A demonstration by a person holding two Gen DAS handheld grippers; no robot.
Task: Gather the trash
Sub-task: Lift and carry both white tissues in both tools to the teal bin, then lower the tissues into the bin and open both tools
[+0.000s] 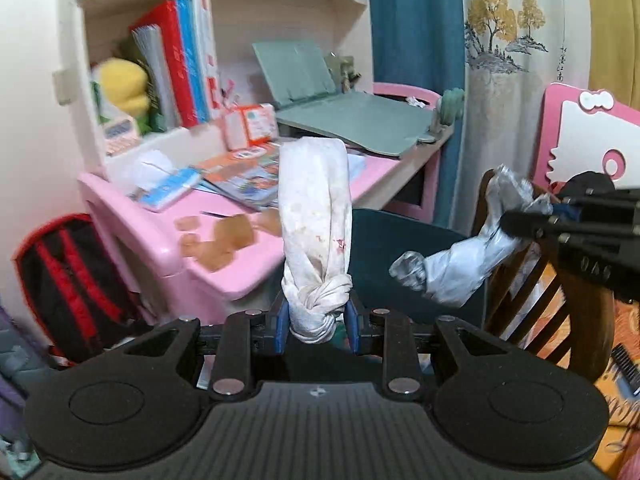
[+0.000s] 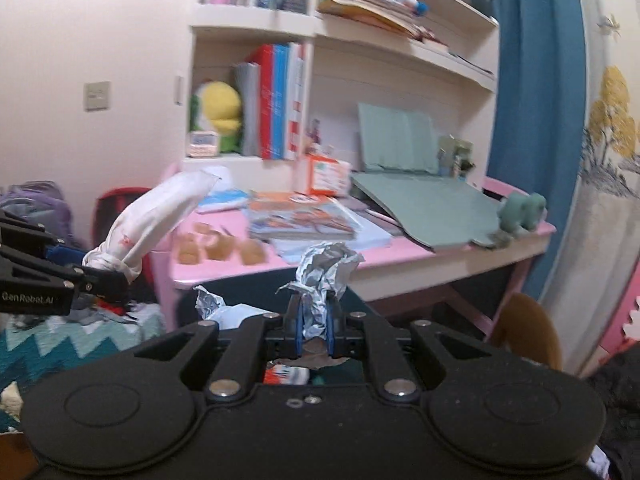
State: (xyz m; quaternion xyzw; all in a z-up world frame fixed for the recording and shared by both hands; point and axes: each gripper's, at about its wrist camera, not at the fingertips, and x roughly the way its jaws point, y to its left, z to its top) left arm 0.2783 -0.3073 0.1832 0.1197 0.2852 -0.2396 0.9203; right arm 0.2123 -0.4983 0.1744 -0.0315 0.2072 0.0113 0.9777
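Note:
My left gripper [image 1: 316, 320] is shut on the knotted end of a stained white bag [image 1: 314, 216], which stands up in front of the pink desk [image 1: 224, 248]. It also shows in the right wrist view [image 2: 156, 216], held at the left. My right gripper [image 2: 314, 330] is shut on a crumpled silver foil wrapper [image 2: 324, 272]; in the left wrist view the wrapper [image 1: 460, 268] hangs from the gripper at the right. Several brown scraps [image 2: 220, 246] lie on the desk's near edge. A dark bin [image 1: 404, 256] stands below both grippers.
The desk holds books [image 2: 300, 220], a green folder stand [image 2: 420, 200] and an orange box [image 2: 326, 174]. Bookshelves [image 2: 360, 40] rise behind. A red and black backpack [image 1: 68, 280] stands left, a wooden chair [image 1: 560, 300] right.

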